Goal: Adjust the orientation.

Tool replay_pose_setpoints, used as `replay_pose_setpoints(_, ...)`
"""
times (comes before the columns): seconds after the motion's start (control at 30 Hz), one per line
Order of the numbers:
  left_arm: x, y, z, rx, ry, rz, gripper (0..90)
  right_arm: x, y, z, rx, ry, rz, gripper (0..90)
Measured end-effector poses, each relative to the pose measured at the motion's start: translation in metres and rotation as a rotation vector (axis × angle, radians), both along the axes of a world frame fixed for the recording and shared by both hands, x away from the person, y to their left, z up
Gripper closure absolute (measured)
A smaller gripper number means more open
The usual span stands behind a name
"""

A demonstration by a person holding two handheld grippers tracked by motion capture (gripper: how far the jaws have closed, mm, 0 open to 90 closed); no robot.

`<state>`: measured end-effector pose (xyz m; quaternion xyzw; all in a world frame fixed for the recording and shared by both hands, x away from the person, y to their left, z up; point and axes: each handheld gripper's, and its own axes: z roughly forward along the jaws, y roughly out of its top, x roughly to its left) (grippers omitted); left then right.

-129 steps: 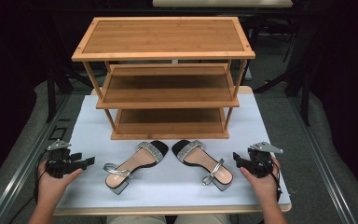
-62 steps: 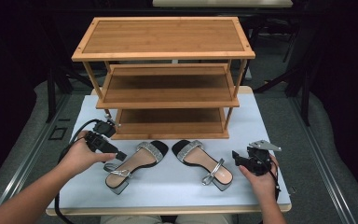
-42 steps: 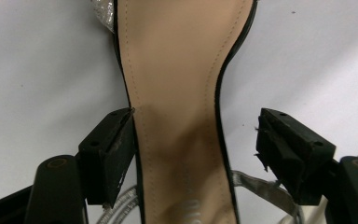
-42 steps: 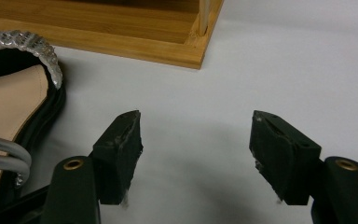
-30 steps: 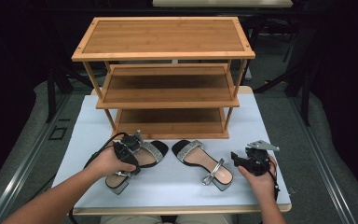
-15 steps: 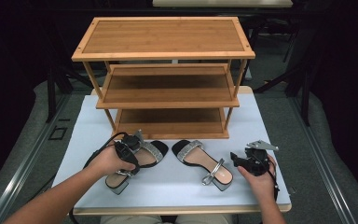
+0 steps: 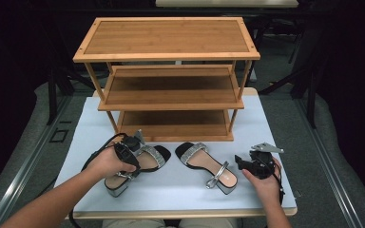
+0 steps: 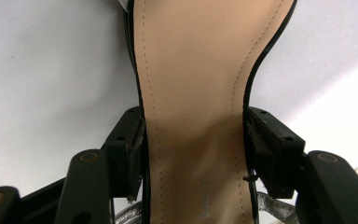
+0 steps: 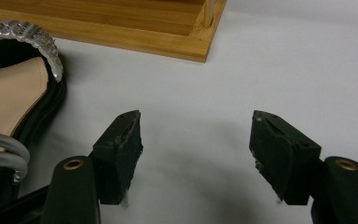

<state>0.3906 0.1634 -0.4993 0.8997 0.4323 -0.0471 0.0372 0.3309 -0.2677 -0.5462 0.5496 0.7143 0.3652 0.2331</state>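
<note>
A three-tier wooden shoe rack (image 7: 171, 85) stands at the back of a white table (image 7: 275, 128). Two sandals lie in front of it. The left gripper (image 8: 193, 149) has its jaws pressed against both sides of the left sandal (image 8: 196, 93), apparently clamping its narrow middle. The right gripper (image 9: 196, 154) rests beside the right sandal (image 7: 209, 166), jaws wide apart over bare table.

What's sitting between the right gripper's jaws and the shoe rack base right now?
Only bare white tabletop between the right gripper and the rack base, per the right gripper view.
</note>
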Motion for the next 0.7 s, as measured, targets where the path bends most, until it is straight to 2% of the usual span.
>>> replay_pose_setpoints(0.07,0.000,0.003,0.005,0.000,-0.003,0.000,42.8,0.000,0.000,0.000,0.000,0.001,0.000,33.5)
replay_pose_setpoints(0.17,0.000,0.010,0.014,-0.019,-0.002,0.026,43.1,0.000,0.000,0.000,0.000,0.002,0.002,33.5)
replay_pose_setpoints(0.33,0.003,0.014,0.019,-0.039,-0.007,0.064,43.2,0.000,0.000,0.000,-0.001,0.004,0.001,33.5)
replay_pose_setpoints(0.37,0.006,0.015,0.020,-0.055,-0.017,0.102,43.3,0.000,0.000,0.000,-0.003,0.004,0.000,33.5)
replay_pose_setpoints(0.43,0.011,0.014,0.020,-0.060,-0.044,0.161,43.2,0.000,0.001,0.000,-0.004,0.004,0.000,33.5)
replay_pose_setpoints(0.47,0.011,0.014,0.020,-0.060,-0.044,0.161,43.3,0.001,0.001,-0.001,-0.004,0.003,-0.001,33.5)
replay_pose_setpoints(0.5,0.015,0.011,0.018,-0.050,-0.079,0.213,43.2,0.001,0.000,-0.001,-0.002,0.004,0.004,33.5)
replay_pose_setpoints(0.57,0.020,0.008,0.015,-0.052,-0.086,0.268,43.3,0.001,0.001,0.000,-0.003,0.004,-0.001,33.5)
replay_pose_setpoints(0.63,0.026,0.005,0.011,-0.076,-0.074,0.318,43.2,0.001,0.000,0.000,-0.001,0.005,0.003,33.5)
replay_pose_setpoints(0.7,0.030,0.001,0.009,-0.080,-0.080,0.339,43.3,0.001,-0.001,-0.001,0.001,0.005,-0.001,33.5)
